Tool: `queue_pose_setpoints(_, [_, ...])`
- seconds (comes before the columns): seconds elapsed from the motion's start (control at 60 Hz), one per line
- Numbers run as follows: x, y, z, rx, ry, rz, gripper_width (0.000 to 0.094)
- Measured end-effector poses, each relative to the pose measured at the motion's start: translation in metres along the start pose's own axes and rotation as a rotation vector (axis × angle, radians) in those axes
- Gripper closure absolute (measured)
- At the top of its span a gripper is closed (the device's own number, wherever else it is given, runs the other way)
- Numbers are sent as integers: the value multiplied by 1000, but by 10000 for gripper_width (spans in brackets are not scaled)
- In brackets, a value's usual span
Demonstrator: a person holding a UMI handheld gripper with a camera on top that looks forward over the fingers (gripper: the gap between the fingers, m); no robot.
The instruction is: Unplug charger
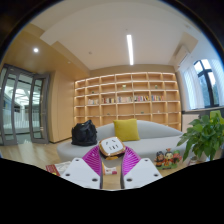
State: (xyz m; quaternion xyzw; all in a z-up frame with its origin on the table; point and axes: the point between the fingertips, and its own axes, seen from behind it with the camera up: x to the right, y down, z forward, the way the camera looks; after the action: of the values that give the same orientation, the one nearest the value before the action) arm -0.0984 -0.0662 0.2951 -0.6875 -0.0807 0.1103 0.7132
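Jaws of the handheld gripper (110,165) are closed down to a narrow gap on a small white charger block with orange markings (111,146), which sits pinched between the two magenta pads (94,160) at 12 o'clock from the white finger bodies; whether a cable or socket is attached to it cannot be made out. Beyond the charger, a pale grey sofa (150,143) runs across the room, carrying a square yellow cushion (127,129) at 1 o'clock from the charger and a black bag (84,133) at 11 o'clock. Behind the sofa stands a wide wooden bookshelf wall (125,97) with scattered items on its shelves. A leafy green plant (208,135) rises at 3 o'clock, below a window. Glass doors (20,105) stand at 9 o'clock, and a long ceiling light strip (130,48) glows overhead at 12 o'clock.
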Motion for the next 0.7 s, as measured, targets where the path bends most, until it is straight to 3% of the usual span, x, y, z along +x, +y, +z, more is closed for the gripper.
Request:
queue_pose_setpoints(0.117, [49, 3, 2, -28, 59, -45, 713])
queue_pose_setpoints(0.283, [117, 143, -22, -313, 144, -33, 708])
queue_pose_setpoints(0.367, [136, 207, -36, -423, 165, -45, 656])
queue_pose_setpoints(0.467, [143, 247, -48, -512, 166, -24, 598])
queue_pose_setpoints(0.633, [148, 273, -51, -572, 154, 30, 505])
queue_pose_setpoints(0.7, [152, 272, -56, -591, 172, 26, 373])
